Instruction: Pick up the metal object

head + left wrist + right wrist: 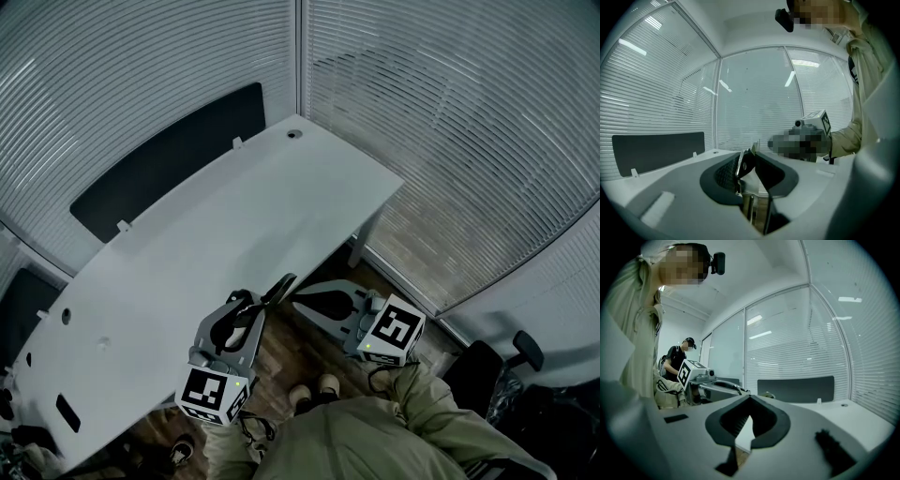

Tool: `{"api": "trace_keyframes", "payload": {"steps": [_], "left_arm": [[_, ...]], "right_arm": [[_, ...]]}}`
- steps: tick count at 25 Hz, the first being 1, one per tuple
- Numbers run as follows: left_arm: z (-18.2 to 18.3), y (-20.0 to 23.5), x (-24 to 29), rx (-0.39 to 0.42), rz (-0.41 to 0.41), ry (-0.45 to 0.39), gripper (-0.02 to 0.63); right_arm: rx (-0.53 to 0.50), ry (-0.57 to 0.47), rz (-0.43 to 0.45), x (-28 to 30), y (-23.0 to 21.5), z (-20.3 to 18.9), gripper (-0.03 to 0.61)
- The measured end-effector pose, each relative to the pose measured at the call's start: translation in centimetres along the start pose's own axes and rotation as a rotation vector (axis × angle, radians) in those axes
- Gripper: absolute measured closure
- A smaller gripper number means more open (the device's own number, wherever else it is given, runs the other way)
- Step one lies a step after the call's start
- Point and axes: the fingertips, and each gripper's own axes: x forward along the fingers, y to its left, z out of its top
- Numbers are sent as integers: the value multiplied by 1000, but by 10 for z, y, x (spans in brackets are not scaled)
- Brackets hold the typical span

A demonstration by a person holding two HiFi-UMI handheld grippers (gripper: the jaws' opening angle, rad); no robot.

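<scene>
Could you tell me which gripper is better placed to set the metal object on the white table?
Left. The left gripper is clamped on the metal object at the edge of the table; the right gripper is shut with nothing between its jaws.

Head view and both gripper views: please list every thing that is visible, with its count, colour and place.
desk: one, white, middle of the head view
panel: one, dark, behind the desk's far edge
office chair: one, black, lower right
metal object: one, silvery, between the jaws of the left gripper
second person: one, dark shirt, far left in right gripper view
left gripper: one, grey, shut on the metal object
right gripper: one, grey, shut, empty
</scene>
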Motion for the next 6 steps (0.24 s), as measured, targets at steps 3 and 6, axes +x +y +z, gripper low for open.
{"api": "trace_keyframes", "payload": {"steps": [3, 6], "left_arm": [[0, -1, 0, 3, -5, 1, 514], [0, -1, -2, 3, -6, 2, 514]], "right_arm": [[-2, -1, -3, -1, 1, 0, 577], [0, 3, -6, 0, 3, 0, 577]]}}
